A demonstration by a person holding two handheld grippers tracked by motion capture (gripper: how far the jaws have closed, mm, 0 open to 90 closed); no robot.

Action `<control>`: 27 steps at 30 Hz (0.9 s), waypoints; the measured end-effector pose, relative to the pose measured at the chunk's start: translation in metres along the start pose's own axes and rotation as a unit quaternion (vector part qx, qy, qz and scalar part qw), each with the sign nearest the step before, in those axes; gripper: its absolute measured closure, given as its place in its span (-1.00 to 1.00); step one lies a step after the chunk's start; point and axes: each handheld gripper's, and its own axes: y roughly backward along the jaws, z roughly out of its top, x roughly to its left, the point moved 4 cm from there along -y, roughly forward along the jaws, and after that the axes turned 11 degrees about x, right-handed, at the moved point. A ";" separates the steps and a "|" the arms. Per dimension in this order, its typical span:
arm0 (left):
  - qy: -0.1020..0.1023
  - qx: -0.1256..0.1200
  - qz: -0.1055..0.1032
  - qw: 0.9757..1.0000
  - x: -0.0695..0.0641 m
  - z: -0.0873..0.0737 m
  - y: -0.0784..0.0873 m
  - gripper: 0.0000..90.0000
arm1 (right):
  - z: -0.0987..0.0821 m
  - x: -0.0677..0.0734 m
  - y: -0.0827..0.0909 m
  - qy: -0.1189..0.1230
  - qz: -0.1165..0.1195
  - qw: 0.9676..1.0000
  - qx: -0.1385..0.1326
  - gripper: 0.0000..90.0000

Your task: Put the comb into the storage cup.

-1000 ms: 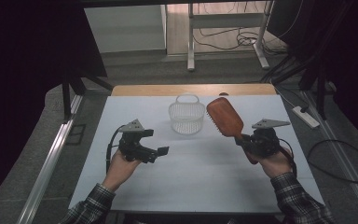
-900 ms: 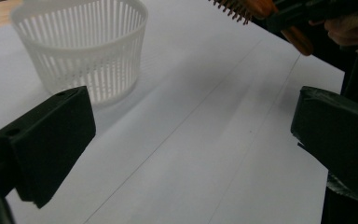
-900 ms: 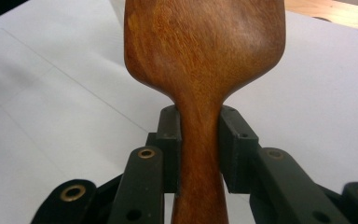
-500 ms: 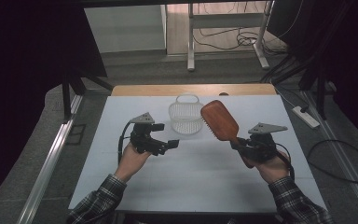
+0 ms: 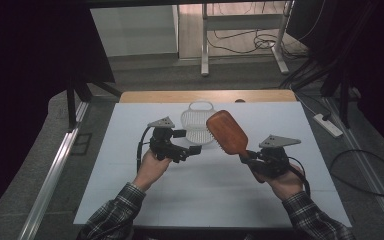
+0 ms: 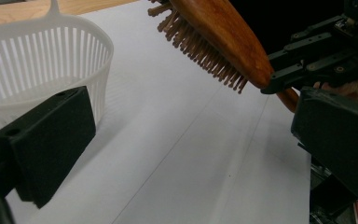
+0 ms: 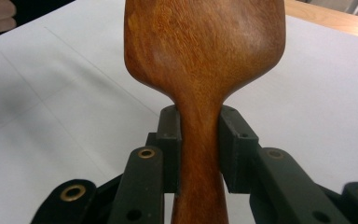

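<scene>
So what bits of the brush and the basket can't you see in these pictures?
- Hairbrush bristles: right gripper view, hidden behind its own wooden back.
- Hairbrush handle end: right gripper view, cut off by the bottom edge, past the right gripper.
- White basket, right side: high view, covered by the brush head.
- Basket floor: left gripper view, blocked by the left gripper's black jaw.

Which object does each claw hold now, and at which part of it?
The right claw holds the wooden hairbrush by its handle, just below the paddle head, lifted off the table. The left claw is open and holds nothing.
</scene>
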 end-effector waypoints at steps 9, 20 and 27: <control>0.014 -0.005 -0.018 1.000 0.000 -0.002 -0.005 -1.00 | 0.003 0.017 -0.007 0.011 0.024 1.000 -0.006 0.60; 0.037 -0.002 -0.042 0.998 0.000 -0.003 -0.011 -1.00 | 0.007 0.041 -0.015 0.034 0.045 0.998 -0.012 0.60; 0.051 -0.009 -0.060 0.997 -0.001 -0.002 -0.011 -1.00 | 0.009 0.053 -0.020 0.046 0.055 0.997 -0.012 0.60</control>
